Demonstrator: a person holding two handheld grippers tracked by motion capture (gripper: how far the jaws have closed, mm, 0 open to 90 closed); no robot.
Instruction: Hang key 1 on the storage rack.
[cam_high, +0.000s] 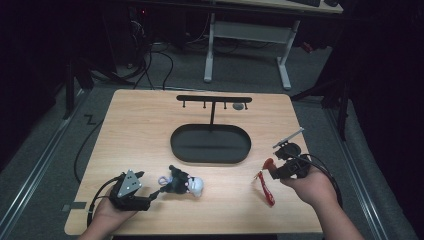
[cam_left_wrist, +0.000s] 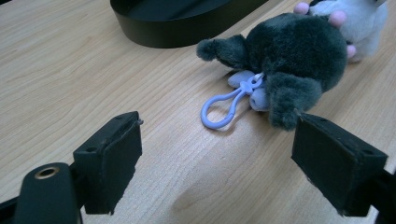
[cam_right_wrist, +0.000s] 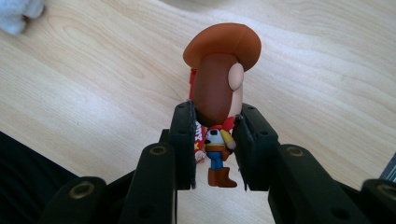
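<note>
Your left gripper (cam_left_wrist: 215, 163) gapes just short of the dark plush keychain (cam_high: 181, 183), near the black hanger stand (cam_high: 212, 107); nothing hangs there yet. Your right gripper (cam_right_wrist: 215, 140) clamps the cowboy figure keychain (cam_right_wrist: 218, 102), right of that stand. Wooden table (cam_high: 140, 130), dim room.

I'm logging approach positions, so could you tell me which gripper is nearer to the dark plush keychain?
Left. The left gripper sits open just beside the dark plush keychain, its jaws facing the lilac clip. The right gripper is across the table, closed on a cowboy figure.
</note>
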